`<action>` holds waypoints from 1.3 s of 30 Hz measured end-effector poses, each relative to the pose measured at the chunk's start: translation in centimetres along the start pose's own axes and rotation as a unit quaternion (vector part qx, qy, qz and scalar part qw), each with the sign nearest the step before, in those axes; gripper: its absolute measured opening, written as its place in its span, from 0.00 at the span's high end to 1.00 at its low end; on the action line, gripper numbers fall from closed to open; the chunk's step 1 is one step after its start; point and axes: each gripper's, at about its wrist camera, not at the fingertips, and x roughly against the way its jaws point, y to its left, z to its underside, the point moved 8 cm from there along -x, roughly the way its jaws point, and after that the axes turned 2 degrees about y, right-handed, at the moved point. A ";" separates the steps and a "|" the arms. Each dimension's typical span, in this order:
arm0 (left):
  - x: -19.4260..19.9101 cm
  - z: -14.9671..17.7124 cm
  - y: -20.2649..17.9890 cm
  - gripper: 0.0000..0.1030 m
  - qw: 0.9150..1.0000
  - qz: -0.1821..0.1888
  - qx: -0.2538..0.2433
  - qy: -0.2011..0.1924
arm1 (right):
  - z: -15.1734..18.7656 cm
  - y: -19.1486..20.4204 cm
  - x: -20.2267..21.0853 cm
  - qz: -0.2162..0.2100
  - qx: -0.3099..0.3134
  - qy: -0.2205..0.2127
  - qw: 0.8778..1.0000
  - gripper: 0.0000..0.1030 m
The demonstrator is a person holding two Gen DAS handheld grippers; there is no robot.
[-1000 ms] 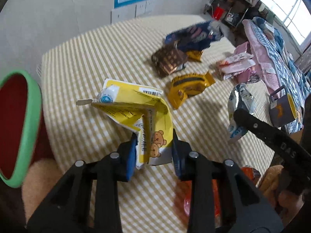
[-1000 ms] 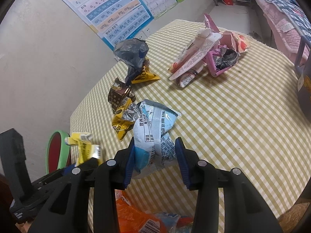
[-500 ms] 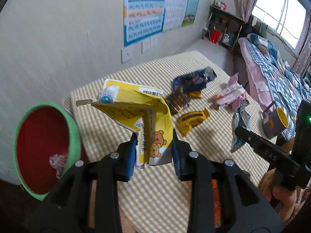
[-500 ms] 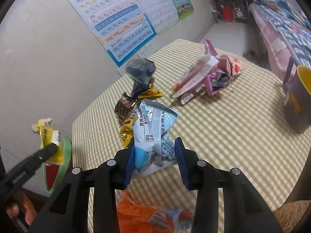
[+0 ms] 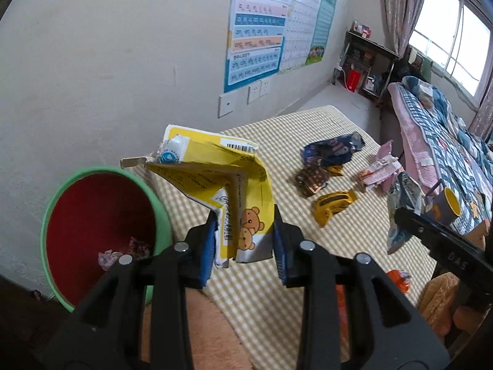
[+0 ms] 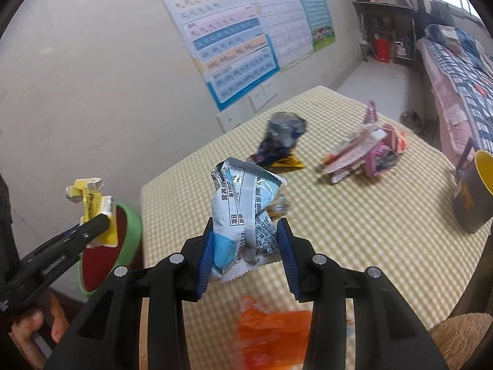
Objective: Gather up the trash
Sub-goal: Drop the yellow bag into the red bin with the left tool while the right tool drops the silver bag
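My left gripper (image 5: pixel 243 243) is shut on a crumpled yellow carton (image 5: pixel 222 185) with a bear print, held in the air just right of the green-rimmed red bin (image 5: pixel 92 225); both also show in the right wrist view, the carton (image 6: pixel 92 206) over the bin (image 6: pixel 129 234). My right gripper (image 6: pixel 246 249) is shut on a silver and blue snack wrapper (image 6: pixel 243 206), held above the checked table (image 6: pixel 354 225). The wrapper also shows in the left wrist view (image 5: pixel 400 203).
On the table lie a dark blue wrapper (image 5: pixel 332 148), a brown wrapper (image 5: pixel 311 178), a yellow wrapper (image 5: pixel 334 202), pink packets (image 6: pixel 363 154) and an orange wrapper (image 6: pixel 271 336). A grey and yellow mug (image 6: pixel 474 194) stands at the right edge. The bin holds some trash (image 5: pixel 123 249).
Both grippers have risen from the table with their items. The left one has swung left, so the bin has come further into view beside the carton.
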 end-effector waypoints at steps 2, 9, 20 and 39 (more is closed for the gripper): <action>0.1 0.0 0.8 0.70 1.000 -0.006 0.002 -0.003 | 0.2 1.0 -0.1 -0.006 0.004 0.006 1.000 0.63; 1.3 -0.1 5.4 0.70 0.999 -0.040 0.022 -0.019 | 0.8 5.4 -1.3 -0.026 0.035 0.031 0.999 0.63; 1.7 0.7 10.4 0.70 0.996 -0.075 0.046 -0.029 | 1.2 11.1 -3.2 -0.052 0.074 0.061 0.994 0.62; 0.8 3.4 18.6 0.69 0.986 -0.115 0.121 -0.002 | 2.3 21.4 -8.0 -0.133 0.124 0.122 0.976 0.62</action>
